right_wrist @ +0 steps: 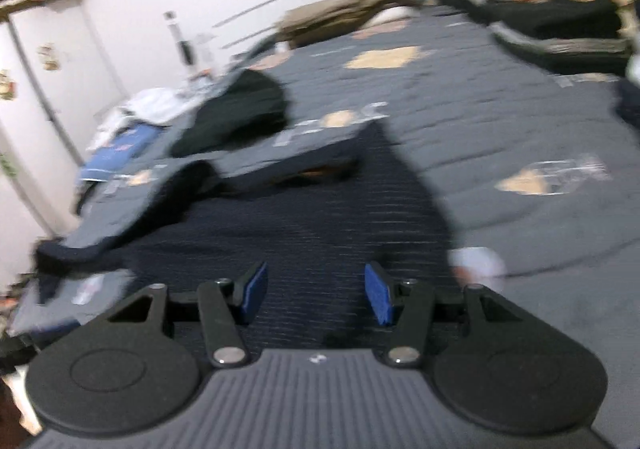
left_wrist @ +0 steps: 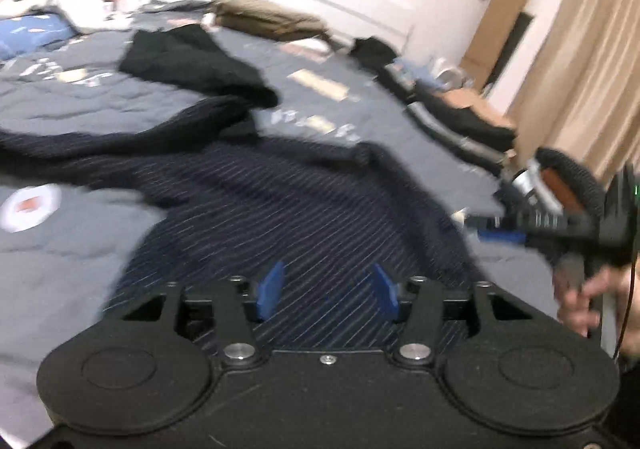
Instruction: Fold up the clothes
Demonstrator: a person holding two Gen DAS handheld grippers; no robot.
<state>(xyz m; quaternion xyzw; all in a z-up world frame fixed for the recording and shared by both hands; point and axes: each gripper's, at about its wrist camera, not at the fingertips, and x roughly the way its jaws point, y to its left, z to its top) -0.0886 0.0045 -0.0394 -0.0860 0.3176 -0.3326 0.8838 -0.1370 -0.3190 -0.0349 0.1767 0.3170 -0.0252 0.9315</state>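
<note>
Two blurred wrist views show a bed with a grey-blue patterned quilt (right_wrist: pixel 500 121), white wall beyond, a beige curtain (left_wrist: pixel 580 61) at far right. Navy striped sweater (left_wrist: pixel 280 201) lies spread on the quilt, a black garment (left_wrist: pixel 192 57) farther off. Left gripper (left_wrist: pixel 326 295) hovers over the sweater's near part, jaws apart, nothing between them. Right gripper (right_wrist: pixel 316 293): likewise parted, empty, above the sweater.

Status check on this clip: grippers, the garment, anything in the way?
Left gripper open, empty. Right gripper open, empty. Striped navy garment spread on the bed, unfolded. Black garment lies beyond it, not blocking.
</note>
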